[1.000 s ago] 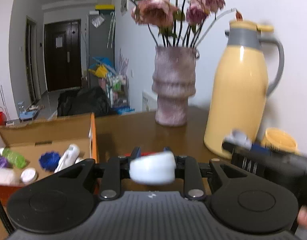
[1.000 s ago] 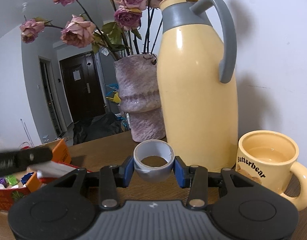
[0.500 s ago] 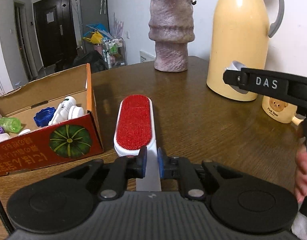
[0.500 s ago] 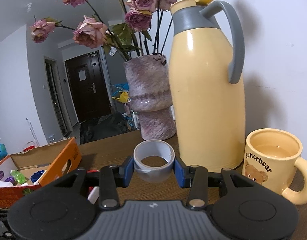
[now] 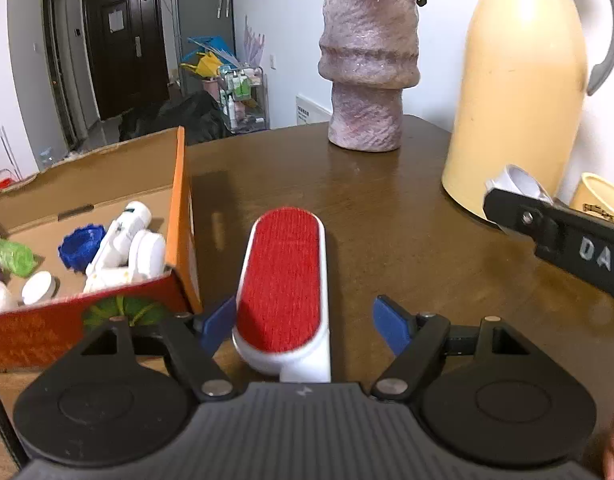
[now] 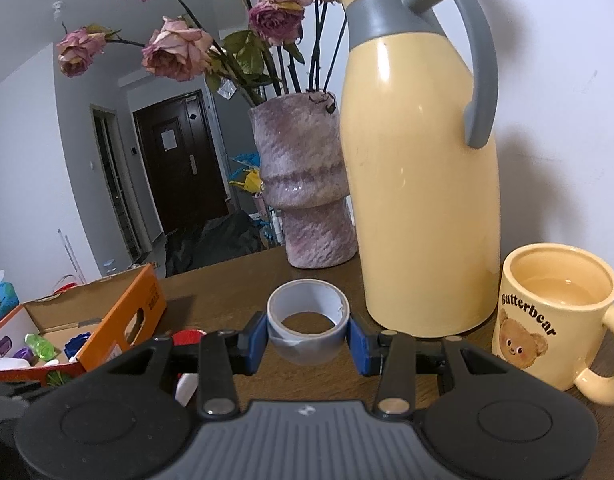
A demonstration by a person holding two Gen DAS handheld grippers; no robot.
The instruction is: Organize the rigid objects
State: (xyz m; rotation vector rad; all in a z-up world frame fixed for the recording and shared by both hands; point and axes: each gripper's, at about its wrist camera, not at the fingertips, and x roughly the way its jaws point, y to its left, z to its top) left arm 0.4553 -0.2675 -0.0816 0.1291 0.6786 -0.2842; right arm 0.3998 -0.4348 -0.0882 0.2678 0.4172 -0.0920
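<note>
A white lint brush with a red pad (image 5: 285,280) lies flat on the brown table (image 5: 407,232), just right of the orange cardboard box (image 5: 179,216). My left gripper (image 5: 307,330) is open, its blue pads standing either side of the brush's near end, apart from it. My right gripper (image 6: 307,340) is shut on a grey tape roll (image 6: 307,326), held above the table in front of the yellow jug. The roll and right gripper also show in the left wrist view (image 5: 519,180).
The box holds several bottles, a blue cap (image 5: 81,244) and green items. A pink-grey vase (image 5: 367,68) with dried roses, a tall yellow thermos jug (image 6: 419,168) and a yellow bear mug (image 6: 555,312) stand along the wall. A tissue box (image 6: 1,296) sits far left.
My left gripper lowered the lint brush onto the table and opened, letting it go. My right gripper kept hold of the tape roll and drifted slightly.
</note>
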